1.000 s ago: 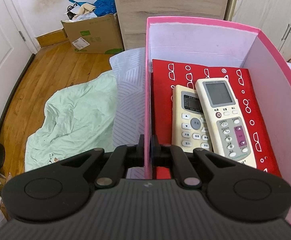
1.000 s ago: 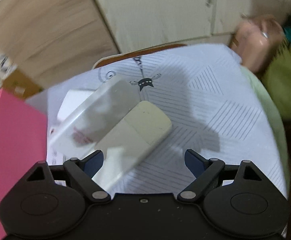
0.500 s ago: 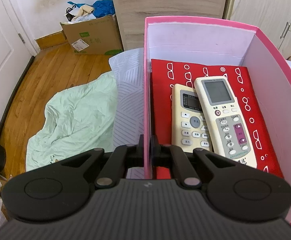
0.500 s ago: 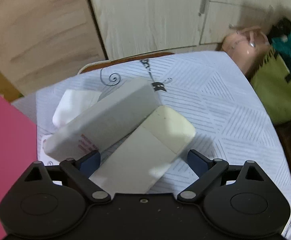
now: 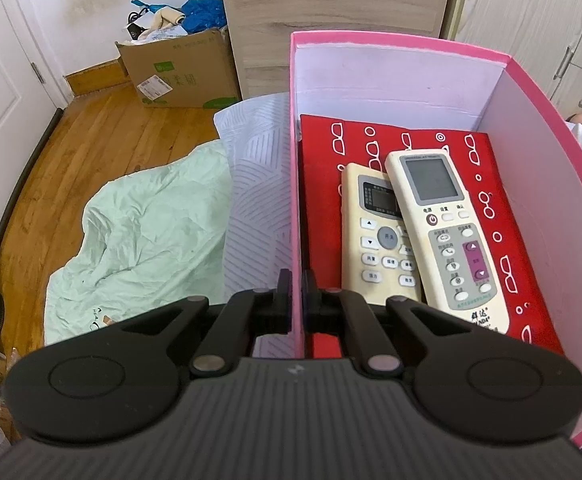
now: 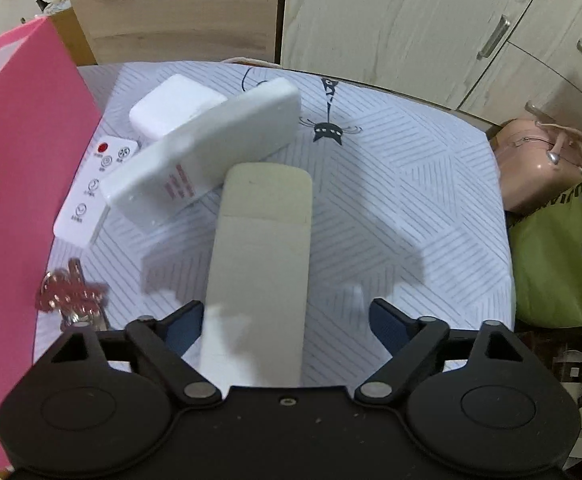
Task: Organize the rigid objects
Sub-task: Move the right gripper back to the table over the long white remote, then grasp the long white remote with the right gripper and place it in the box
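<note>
Right wrist view: the right gripper (image 6: pixel 285 322) is wide, its jaws closing around the face-down cream remote (image 6: pixel 263 256) on the striped cloth, not yet pressing. Center it first. The left gripper (image 5: pixel 298 292) pinches the pink box (image 5: pixel 295 184) wall.

Bright, even room light; soft shadows fall on the striped cloth (image 6: pixel 391 208); fisheye bends edges, slight blur there
</note>
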`<state>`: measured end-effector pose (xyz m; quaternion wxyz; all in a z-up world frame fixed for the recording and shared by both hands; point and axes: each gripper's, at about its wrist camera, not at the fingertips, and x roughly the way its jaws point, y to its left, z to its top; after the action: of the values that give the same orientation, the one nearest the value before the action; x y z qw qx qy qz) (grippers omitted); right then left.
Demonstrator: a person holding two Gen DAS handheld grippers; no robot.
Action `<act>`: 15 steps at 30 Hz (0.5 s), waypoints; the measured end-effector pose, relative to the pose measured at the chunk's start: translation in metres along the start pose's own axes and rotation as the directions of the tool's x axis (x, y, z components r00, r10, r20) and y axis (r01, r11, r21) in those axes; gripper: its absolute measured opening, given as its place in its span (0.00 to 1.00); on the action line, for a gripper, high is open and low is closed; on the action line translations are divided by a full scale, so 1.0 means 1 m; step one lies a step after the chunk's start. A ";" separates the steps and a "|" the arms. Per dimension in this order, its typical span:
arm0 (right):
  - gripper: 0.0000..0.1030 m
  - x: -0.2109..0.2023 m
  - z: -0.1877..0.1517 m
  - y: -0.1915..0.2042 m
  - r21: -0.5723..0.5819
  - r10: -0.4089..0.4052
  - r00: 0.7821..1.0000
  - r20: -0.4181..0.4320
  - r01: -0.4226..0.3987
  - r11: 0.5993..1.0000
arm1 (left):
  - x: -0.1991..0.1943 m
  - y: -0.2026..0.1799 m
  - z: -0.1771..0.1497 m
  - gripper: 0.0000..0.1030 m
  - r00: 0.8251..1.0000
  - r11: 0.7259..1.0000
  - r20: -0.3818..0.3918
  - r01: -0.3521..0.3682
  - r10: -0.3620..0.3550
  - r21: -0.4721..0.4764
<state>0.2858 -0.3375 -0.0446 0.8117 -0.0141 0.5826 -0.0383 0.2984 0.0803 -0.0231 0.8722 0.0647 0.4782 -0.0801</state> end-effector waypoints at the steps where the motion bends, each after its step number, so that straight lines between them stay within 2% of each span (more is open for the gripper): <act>1: 0.84 0.002 0.000 0.000 -0.003 0.003 1.000 0.008 -0.003 1.000 | 0.000 0.000 0.000 0.03 1.000 1.000 0.000 -0.002 0.002 -0.002; 6: 0.81 0.007 0.002 0.007 0.023 0.002 0.996 0.087 -0.004 1.000 | 0.002 -0.001 0.000 0.02 1.000 1.000 -0.014 -0.009 0.008 -0.019; 7: 0.76 0.007 0.003 0.007 0.032 0.009 0.995 0.102 -0.012 0.999 | 0.002 -0.001 0.000 0.02 1.000 1.000 -0.014 -0.009 0.009 -0.020; 8: 0.56 0.005 0.005 0.006 0.042 0.031 0.992 0.121 -0.036 0.998 | 0.002 -0.001 0.000 0.02 1.000 1.000 -0.014 -0.008 0.008 -0.021; 10: 0.56 0.002 0.006 0.005 0.066 0.023 0.994 0.110 -0.031 0.997 | 0.002 -0.001 0.000 0.02 1.000 1.000 -0.015 -0.006 0.006 -0.020; 15: 0.56 -0.031 -0.005 0.002 0.082 0.068 0.977 0.202 -0.086 0.993 | -0.002 -0.002 0.001 0.02 1.000 1.000 -0.002 0.000 0.000 -0.022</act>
<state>0.2711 -0.3329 -0.0174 0.8667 0.0412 0.4962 -0.0315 0.2974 0.0782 -0.0211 0.8723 0.0551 0.4800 -0.0745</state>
